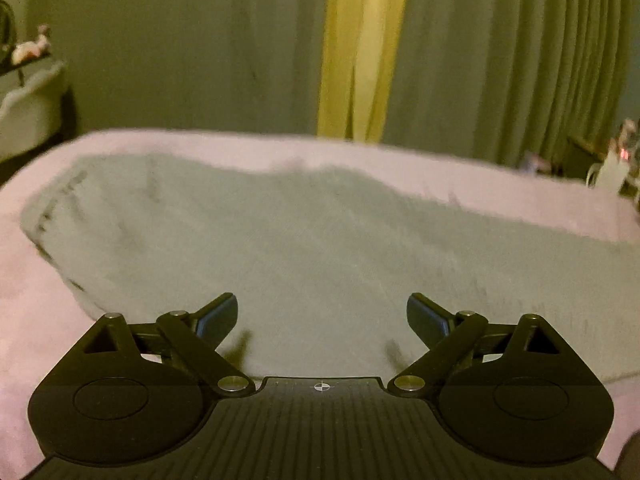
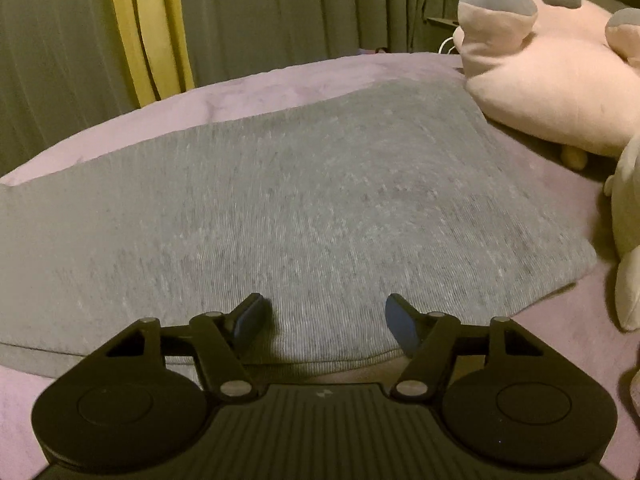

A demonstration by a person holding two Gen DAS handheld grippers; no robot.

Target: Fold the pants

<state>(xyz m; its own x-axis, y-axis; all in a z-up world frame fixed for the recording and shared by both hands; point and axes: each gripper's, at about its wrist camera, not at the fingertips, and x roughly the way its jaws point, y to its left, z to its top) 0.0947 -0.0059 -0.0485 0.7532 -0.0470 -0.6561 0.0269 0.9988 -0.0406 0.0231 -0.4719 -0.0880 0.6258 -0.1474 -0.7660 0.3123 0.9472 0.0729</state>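
Grey pants (image 1: 280, 240) lie flat on a pink bed cover (image 1: 48, 320), their waistband end at the left in the left wrist view. My left gripper (image 1: 322, 316) is open and empty, low over the near part of the fabric. In the right wrist view the pants (image 2: 300, 200) spread wide across the bed, with a folded near edge just below my fingers. My right gripper (image 2: 328, 318) is open and empty, just above that near edge.
A large pink plush toy (image 2: 552, 72) lies on the bed at the right, touching the pants' far right corner. A pale plush (image 2: 628, 240) sits at the right edge. Grey and yellow curtains (image 1: 360, 48) hang behind the bed. A side table (image 1: 32, 92) stands at far left.
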